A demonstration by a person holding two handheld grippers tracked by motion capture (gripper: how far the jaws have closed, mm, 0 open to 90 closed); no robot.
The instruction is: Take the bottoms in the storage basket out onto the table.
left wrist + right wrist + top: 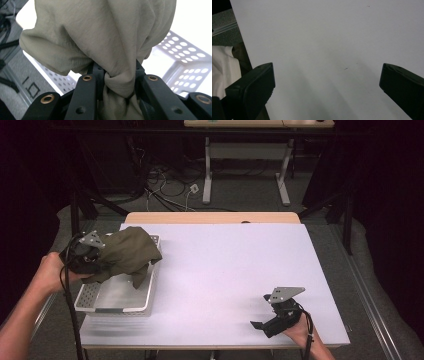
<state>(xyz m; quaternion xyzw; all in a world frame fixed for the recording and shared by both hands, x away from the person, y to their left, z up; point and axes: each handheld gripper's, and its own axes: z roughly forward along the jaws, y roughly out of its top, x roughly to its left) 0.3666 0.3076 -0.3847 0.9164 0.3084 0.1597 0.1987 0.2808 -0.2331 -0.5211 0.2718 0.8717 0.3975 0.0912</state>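
Note:
An olive-green cloth (127,252) hangs bunched above a white perforated basket (145,302) at the table's left side. My left gripper (96,265) is shut on the cloth, holding it up over the basket. In the left gripper view the cloth (107,35) is pinched between the black jaws, with my left gripper (119,82) closed on a twisted fold. Near the table's front right edge my right gripper (261,324) rests low and open. In the right gripper view my right gripper (327,82) has its jaws wide apart over bare white table (324,37).
The basket wall (180,67) with round holes shows behind the cloth. The white table top (235,270) stretches between the two hands. Beyond the far edge lie cables on the floor (170,190) and another table's legs (207,170).

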